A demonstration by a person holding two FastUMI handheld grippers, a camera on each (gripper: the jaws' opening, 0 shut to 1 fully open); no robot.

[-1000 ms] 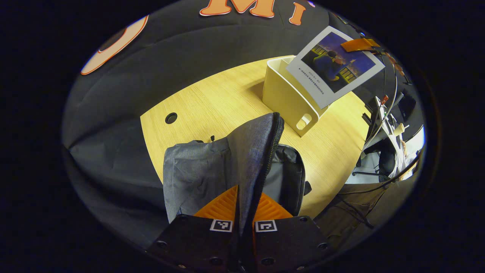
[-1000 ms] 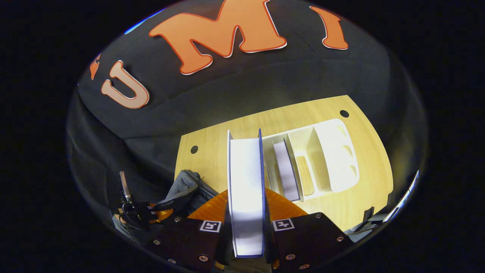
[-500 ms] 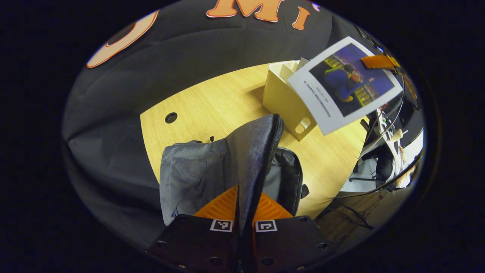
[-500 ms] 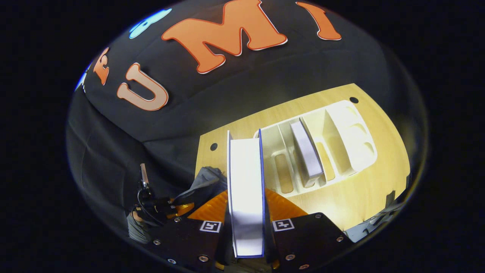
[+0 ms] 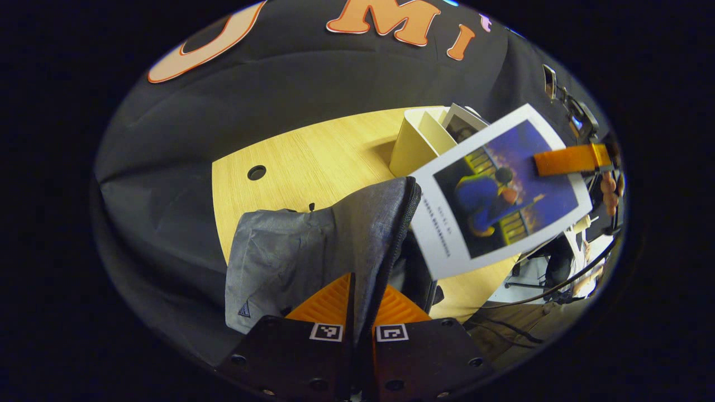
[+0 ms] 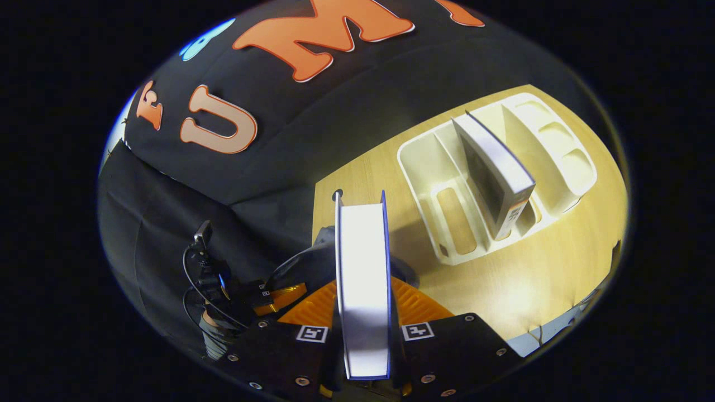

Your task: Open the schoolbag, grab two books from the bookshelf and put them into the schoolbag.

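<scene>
A grey schoolbag [image 5: 301, 245] lies on the wooden table [image 5: 313, 156], and my left gripper [image 5: 358, 301] is shut on its zippered flap, holding it up. In the right gripper view my right gripper [image 6: 363, 301] is shut on a book [image 6: 362, 268] with a blue cover, seen from its white page edge. That same book [image 5: 497, 195] hangs right of the raised flap in the left gripper view, just above the bag's dark opening [image 5: 416, 268]. A second book [image 6: 491, 173] stands in the cream bookshelf [image 6: 447, 212]. The left gripper and its hand [image 6: 223, 301] show at lower left.
The cream bookshelf [image 5: 413, 139] stands behind the bag on the table. A round cable hole [image 5: 256, 172] sits in the tabletop at the left. Black cloth hangs behind the table. Cables and a chair lie beyond the table's right edge [image 5: 558, 262].
My right gripper has carried the book away from the bookshelf to the bag's opening. The left gripper keeps holding the flap up.
</scene>
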